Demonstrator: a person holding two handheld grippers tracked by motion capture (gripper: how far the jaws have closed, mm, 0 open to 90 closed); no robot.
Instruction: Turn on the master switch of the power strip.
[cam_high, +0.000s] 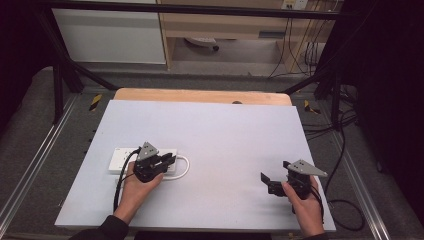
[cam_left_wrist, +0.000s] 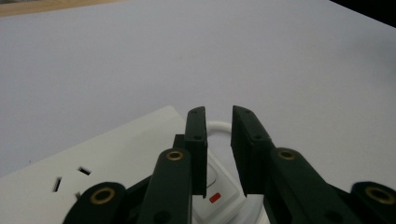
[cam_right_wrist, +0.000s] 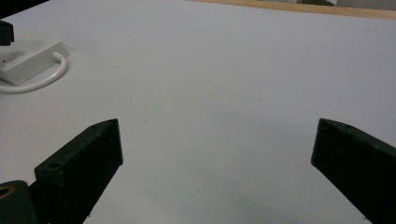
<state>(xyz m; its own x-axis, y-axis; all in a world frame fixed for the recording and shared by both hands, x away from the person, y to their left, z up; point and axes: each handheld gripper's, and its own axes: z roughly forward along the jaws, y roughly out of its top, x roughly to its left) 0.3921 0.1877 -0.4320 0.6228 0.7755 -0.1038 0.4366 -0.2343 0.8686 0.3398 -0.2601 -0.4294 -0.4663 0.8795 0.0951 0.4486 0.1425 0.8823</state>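
Nearly closed, the left gripper (cam_left_wrist: 218, 122) has its jaws a narrow gap apart over the power strip (cam_high: 120, 161), above its switch (cam_left_wrist: 215, 198), gripping nothing. Right gripper (cam_right_wrist: 219, 154) gapes wide over bare table (cam_high: 225, 130).

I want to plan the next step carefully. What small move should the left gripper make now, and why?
Probably lower the left gripper slightly onto the white plastic power strip: its jaws stand narrowly apart above the switch with the red mark, gripping nothing.

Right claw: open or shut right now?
Open. The right claw has its jaws spread wide with bare white table between them, gripping nothing.
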